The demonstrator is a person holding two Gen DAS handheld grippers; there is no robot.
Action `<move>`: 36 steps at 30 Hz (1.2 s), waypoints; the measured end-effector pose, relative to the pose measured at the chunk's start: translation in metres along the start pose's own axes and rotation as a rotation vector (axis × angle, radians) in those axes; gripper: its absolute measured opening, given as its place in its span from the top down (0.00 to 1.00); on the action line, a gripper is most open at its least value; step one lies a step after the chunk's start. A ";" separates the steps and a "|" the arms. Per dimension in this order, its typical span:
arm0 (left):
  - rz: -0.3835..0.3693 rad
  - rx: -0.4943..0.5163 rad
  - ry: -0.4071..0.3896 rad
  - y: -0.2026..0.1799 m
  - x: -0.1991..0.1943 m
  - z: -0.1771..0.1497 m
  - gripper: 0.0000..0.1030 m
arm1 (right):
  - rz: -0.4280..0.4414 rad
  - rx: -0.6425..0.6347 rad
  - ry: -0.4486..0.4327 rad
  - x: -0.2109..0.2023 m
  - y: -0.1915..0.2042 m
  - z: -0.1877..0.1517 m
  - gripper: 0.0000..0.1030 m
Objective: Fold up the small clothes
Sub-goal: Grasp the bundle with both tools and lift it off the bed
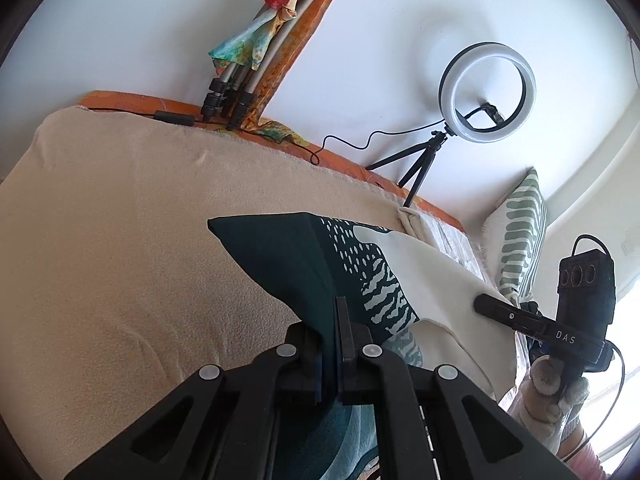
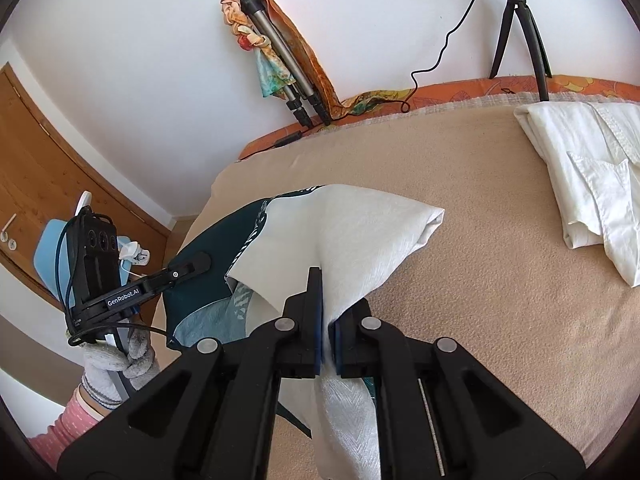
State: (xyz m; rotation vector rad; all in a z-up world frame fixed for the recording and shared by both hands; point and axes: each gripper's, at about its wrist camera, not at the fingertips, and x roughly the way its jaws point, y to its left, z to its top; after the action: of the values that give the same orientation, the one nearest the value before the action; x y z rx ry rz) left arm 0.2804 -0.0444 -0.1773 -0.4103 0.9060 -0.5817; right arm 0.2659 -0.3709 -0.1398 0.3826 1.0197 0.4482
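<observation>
Both tongs, L [image 1: 334,344] & R [image 2: 325,320], clamp garment [image 1: 304,264] edges above bed [image 1: 120,240].

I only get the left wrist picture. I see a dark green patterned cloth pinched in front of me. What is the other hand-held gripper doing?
Observer: The right hand-held gripper is shut on the same dark green and white patterned cloth, pinching its plain white side.
Operator: Is any other laundry around?
Observer: Yes, a rumpled white shirt lies on the beige blanket, to the right of the held cloth.
Operator: What is to my left, beyond the bed?
Observer: A brown wooden door, with a light blue chair in front of it.
</observation>
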 end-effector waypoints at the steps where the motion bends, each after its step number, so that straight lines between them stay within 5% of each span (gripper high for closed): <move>1: -0.008 0.005 0.001 -0.006 0.004 0.002 0.99 | -0.008 0.000 -0.007 -0.007 -0.004 0.003 0.95; 20: -0.105 0.142 0.011 -0.152 0.126 0.050 0.99 | -0.195 -0.033 -0.123 -0.110 -0.120 0.065 0.95; 36: -0.111 0.275 0.019 -0.254 0.247 0.071 0.99 | -0.346 -0.016 -0.162 -0.134 -0.252 0.113 0.95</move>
State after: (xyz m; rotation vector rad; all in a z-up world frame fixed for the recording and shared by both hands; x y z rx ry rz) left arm 0.3834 -0.3897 -0.1461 -0.2073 0.8104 -0.8020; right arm 0.3500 -0.6651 -0.1162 0.2177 0.9013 0.1118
